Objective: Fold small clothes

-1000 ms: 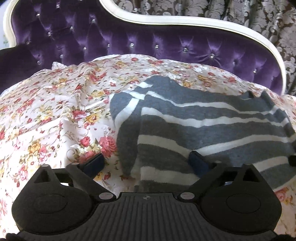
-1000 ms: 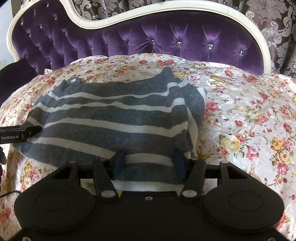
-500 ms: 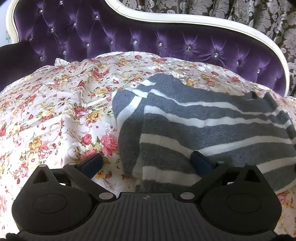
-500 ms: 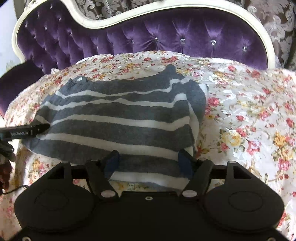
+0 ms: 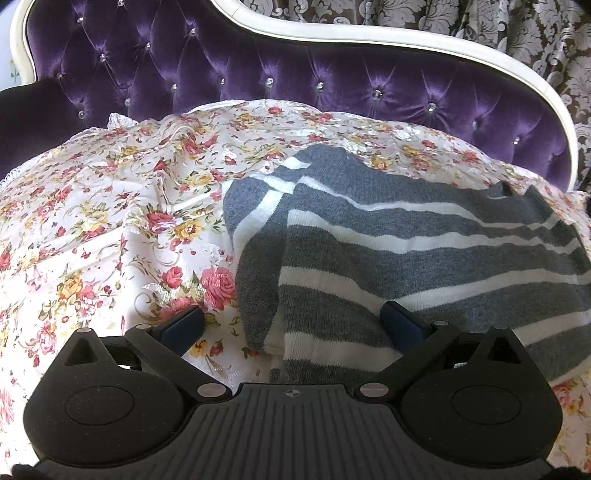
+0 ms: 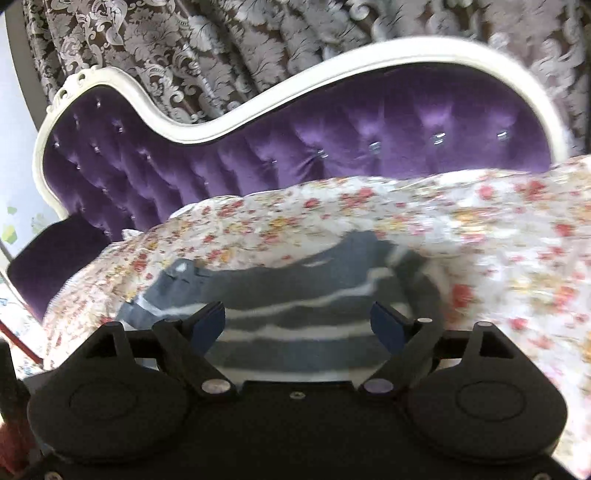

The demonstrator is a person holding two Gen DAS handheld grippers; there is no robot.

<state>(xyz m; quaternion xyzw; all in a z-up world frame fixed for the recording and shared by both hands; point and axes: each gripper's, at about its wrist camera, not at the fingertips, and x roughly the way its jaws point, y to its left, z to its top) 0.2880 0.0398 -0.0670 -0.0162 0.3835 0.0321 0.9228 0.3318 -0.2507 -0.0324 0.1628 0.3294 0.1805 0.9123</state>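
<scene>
Spread flat on a floral bedspread (image 5: 110, 229), a grey sweater with white stripes (image 5: 424, 258) lies folded in on itself, one sleeve turned over along its near-left edge in the left wrist view. Behind it rises a tufted purple headboard (image 5: 258, 85) edged in a curving white frame (image 5: 369, 44), with patterned damask curtains (image 5: 480, 26) beyond.

The left gripper (image 5: 291, 325) hovers low over the sweater's near corner with its jaws spread wide; one blue-padded finger sits over the bedspread, the other over the knit, and nothing is pinched between them.

The right wrist view is blurred. The right gripper (image 6: 297, 325) points across the sweater (image 6: 295, 295) toward the headboard (image 6: 332, 147), and its jaws have just been opening: they stand wide apart, their blue pads clear of the fabric, which shows between and beyond them without being held. The bedspread (image 6: 480, 229) and curtains (image 6: 184, 48) fill the rest of that view.
</scene>
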